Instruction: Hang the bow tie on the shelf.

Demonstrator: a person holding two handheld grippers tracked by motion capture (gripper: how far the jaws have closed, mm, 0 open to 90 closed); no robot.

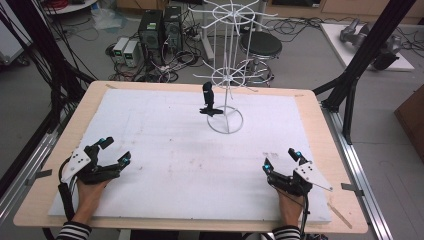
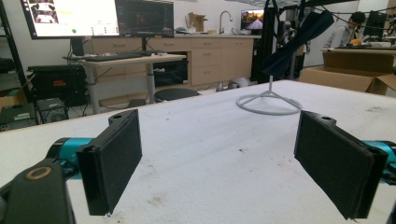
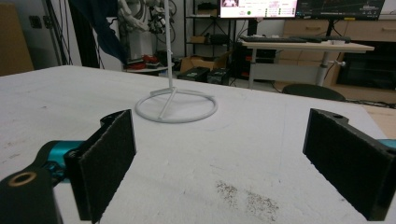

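Observation:
A white wire rack point(image 1: 227, 75) stands on its ring base point(image 1: 225, 120) at the back middle of the white board point(image 1: 175, 150). A dark cloth point(image 1: 208, 100) hangs from one of its lower arms, its end near the board. My left gripper point(image 1: 115, 150) rests open at the near left, nothing between its jaws. My right gripper point(image 1: 281, 160) rests open at the near right, also bare. The left gripper view shows the rack's base point(image 2: 269, 103) and the dark cloth point(image 2: 299, 39) far ahead to the right. The right gripper view shows the ring base point(image 3: 176, 108) ahead and the cloth point(image 3: 105, 25) at upper left.
The board lies on a wooden table point(image 1: 45, 170) framed by black posts point(image 1: 367, 55). Behind the table on the floor are computer boxes point(image 1: 160, 27), cables and a stool point(image 1: 260, 47). Dark specks point(image 3: 247, 196) mark the board near my right gripper.

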